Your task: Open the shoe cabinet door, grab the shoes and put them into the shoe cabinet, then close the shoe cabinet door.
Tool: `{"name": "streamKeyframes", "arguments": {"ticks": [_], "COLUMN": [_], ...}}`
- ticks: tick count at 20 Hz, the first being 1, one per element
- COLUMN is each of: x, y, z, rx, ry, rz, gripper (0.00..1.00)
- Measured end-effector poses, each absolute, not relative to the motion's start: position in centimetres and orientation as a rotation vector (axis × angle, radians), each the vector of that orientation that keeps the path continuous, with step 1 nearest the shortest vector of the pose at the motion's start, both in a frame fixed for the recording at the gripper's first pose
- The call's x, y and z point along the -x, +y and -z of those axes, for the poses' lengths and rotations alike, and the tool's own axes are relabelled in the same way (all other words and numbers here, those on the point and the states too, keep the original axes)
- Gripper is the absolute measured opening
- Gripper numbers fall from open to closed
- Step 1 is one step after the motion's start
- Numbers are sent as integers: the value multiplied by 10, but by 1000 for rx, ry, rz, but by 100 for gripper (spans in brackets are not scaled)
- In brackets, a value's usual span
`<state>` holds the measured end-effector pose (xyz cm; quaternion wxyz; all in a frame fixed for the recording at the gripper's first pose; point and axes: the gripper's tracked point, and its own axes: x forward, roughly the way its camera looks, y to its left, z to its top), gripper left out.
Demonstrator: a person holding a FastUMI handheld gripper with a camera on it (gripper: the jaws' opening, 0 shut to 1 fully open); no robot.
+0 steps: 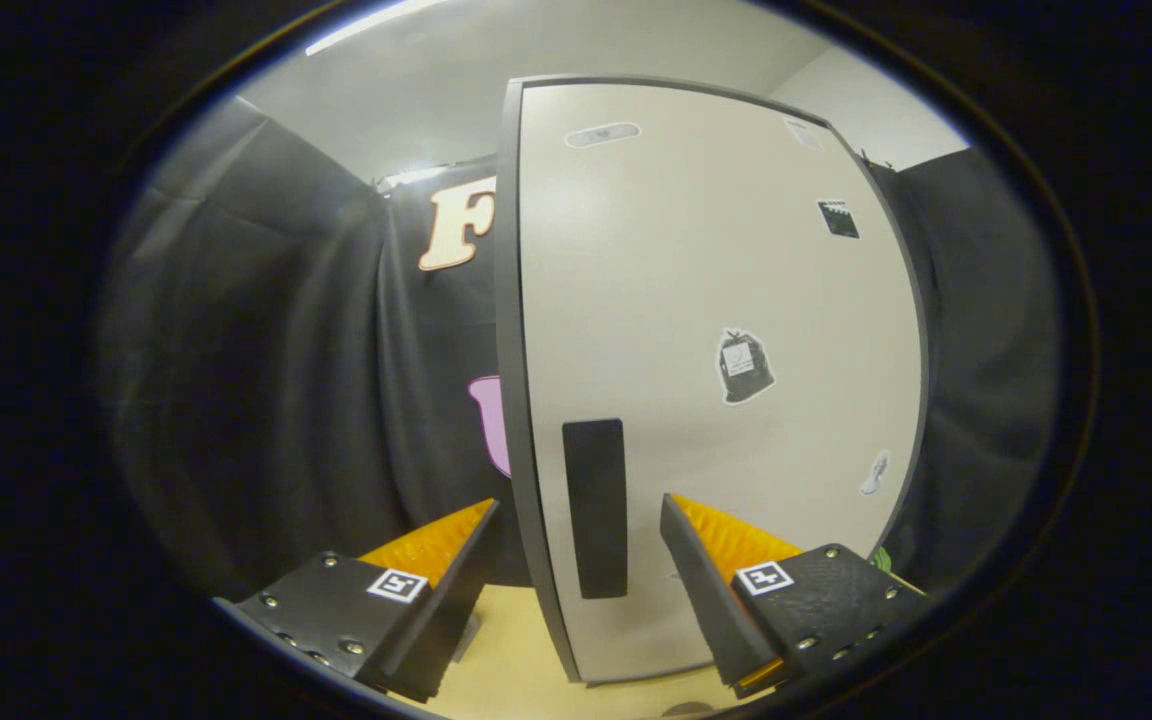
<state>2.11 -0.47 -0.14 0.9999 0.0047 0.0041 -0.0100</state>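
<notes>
Gripper [578, 515] low in the frame, jaws spread wide apart, clamped on nothing. Black handle [595, 507] of the shoe cabinet door [716, 300] standing upright in the gap between the two fingers, closer to the right one, not visibly touched by either. Pale door filling centre and right of frame, its dark edge [516, 400] just ahead of the left fingertip. Stickers [744, 366] scattered on the door face. Tan floor [516, 660] beneath.

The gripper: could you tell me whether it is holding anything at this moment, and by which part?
Nothing is held. The gripper is open, its fingers either side of the cabinet door's black handle, not touching it.
</notes>
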Motion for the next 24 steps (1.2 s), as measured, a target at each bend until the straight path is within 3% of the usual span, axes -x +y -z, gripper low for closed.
{"name": "streamKeyframes", "arguments": {"ticks": [7,12,14,15,24], "x": [-40,-47,-41,-53,-43], "y": [-9,-11,-16,-17,-17], "z": [11,15,13,17,15], "rx": [5,3,-2,7,-7], "ry": [30,35,32,39,13], "rz": [32,40,48,52,107], "gripper": [90,50,49,33,31]}}
